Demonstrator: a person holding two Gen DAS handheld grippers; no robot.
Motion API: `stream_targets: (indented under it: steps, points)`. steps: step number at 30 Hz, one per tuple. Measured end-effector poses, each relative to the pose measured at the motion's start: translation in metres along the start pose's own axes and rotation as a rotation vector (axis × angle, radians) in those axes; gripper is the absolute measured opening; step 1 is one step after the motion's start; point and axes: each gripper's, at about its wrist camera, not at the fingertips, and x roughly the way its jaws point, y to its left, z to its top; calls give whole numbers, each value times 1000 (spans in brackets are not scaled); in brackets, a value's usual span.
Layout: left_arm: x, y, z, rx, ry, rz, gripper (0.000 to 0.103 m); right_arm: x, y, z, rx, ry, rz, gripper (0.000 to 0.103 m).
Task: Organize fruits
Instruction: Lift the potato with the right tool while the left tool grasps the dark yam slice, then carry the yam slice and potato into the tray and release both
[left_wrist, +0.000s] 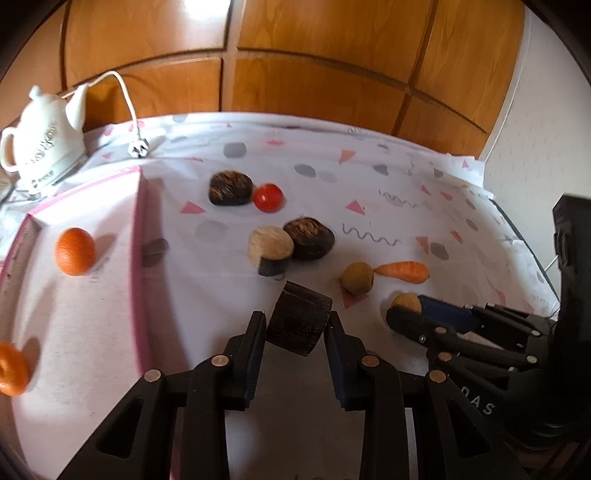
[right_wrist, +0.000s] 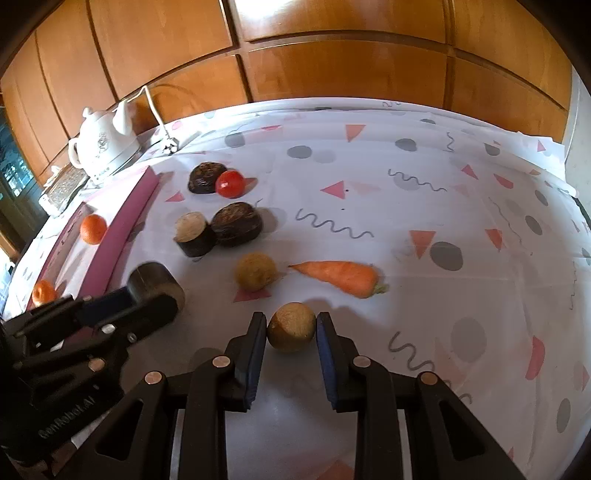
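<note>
Dark wooden block (left_wrist: 299, 323) pinched by the left gripper (left_wrist: 295, 328), clear of the cloth near the pink tray (left_wrist: 138, 258).
Right gripper (right_wrist: 291, 328) clamps a brownish ball (right_wrist: 291, 326); the tilted block could slip.

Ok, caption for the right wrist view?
Right gripper shut on a tan ball; left gripper holds a dark cylinder beside the pink tray.

Two oranges (left_wrist: 75, 251) (left_wrist: 11, 369), one tomato (left_wrist: 268, 198), one carrot (left_wrist: 402, 272), two brown balls (left_wrist: 357, 277) (right_wrist: 291, 326), four dark chunks (left_wrist: 231, 187) (left_wrist: 309, 238) (left_wrist: 270, 250) (left_wrist: 298, 322), one teapot (left_wrist: 44, 142).
</note>
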Motion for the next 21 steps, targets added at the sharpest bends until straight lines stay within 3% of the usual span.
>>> stream_targets:
  steps: [14,21]
  points:
    - [-41,35,-2,-81,-71,121,32,-8,22,-5,-47,3,10,28]
    - [-54,59,-5,-143,-91,164,32,-18,53,2,-130,-25,61,28]
